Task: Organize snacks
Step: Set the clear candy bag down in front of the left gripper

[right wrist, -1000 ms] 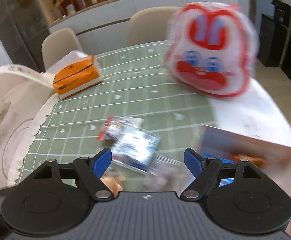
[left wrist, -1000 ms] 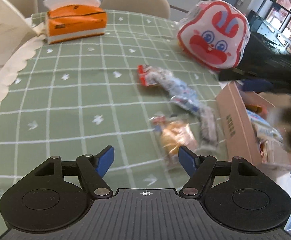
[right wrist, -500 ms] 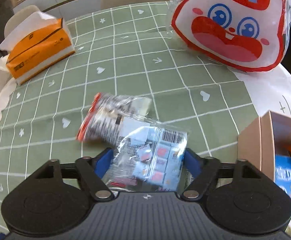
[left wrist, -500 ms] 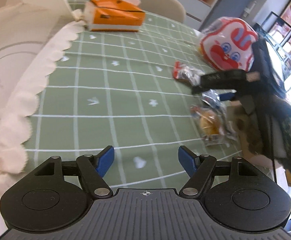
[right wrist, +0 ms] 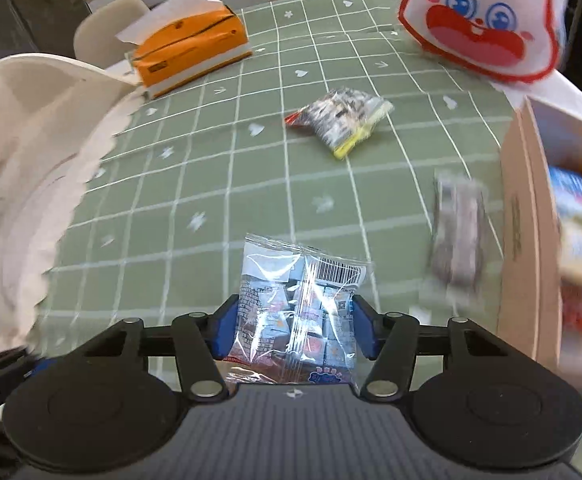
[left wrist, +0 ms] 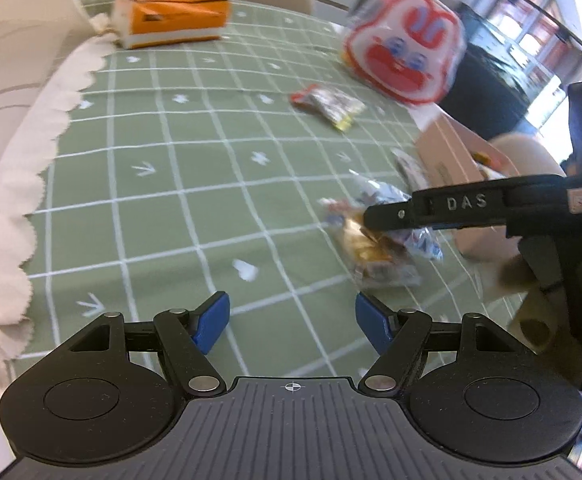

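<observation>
In the right wrist view my right gripper (right wrist: 293,328) has a clear packet of blue-wrapped sweets (right wrist: 299,300) between its blue pads. The pads touch both sides of it and the jaws are still closing. The left wrist view shows that gripper's black finger (left wrist: 431,210) over a bread snack in a clear wrapper (left wrist: 367,248). My left gripper (left wrist: 293,322) is open above the green checked tablecloth (left wrist: 171,184), with nothing between its fingers. A red-ended packet (right wrist: 339,120) lies mid-table. A blurred grey packet (right wrist: 457,232) lies beside the cardboard box (right wrist: 519,240) at the right.
A rabbit-face bag (right wrist: 483,20) stands at the far right and an orange tissue box (right wrist: 191,52) at the far left. A white scalloped cloth bag (right wrist: 31,168) fills the left side. The box holds several snacks. Chairs stand behind the table.
My right gripper has closed in on the blue sweets packet and carried it back, away from the red-ended packet it lay on. My left gripper has swung slightly, still open.
</observation>
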`<action>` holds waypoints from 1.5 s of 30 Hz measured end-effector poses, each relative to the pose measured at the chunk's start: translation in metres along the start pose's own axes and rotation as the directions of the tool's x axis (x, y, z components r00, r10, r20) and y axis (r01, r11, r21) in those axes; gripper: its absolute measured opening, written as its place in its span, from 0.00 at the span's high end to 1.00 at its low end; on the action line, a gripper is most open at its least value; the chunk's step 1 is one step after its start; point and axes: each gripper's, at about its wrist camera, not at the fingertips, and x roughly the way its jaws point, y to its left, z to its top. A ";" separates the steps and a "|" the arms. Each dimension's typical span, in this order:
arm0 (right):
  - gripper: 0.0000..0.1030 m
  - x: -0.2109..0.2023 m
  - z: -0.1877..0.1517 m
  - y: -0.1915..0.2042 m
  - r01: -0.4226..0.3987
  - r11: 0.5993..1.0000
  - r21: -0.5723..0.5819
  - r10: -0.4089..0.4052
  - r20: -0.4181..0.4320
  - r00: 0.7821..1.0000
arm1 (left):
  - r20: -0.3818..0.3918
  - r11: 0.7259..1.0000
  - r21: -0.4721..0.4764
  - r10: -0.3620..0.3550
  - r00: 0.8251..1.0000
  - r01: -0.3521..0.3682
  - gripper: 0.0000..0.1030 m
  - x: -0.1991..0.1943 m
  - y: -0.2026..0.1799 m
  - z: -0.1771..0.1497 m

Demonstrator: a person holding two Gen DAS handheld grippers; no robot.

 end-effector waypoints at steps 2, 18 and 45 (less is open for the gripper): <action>0.45 -0.011 -0.012 -0.007 0.011 0.999 0.033 -0.012 0.020 1.000 | -0.007 0.999 0.035 -0.017 1.000 0.018 0.27 0.001 -0.008 -0.004; 0.37 -0.041 -0.094 -0.060 0.267 0.957 0.113 -0.275 0.058 0.960 | 0.019 0.982 0.183 -0.043 0.999 0.039 0.27 0.026 -0.061 -0.011; 0.00 -0.041 -0.137 -0.070 0.299 0.937 0.179 -0.341 0.296 0.892 | 0.045 0.958 0.285 -0.037 0.998 0.023 0.39 0.059 -0.067 0.004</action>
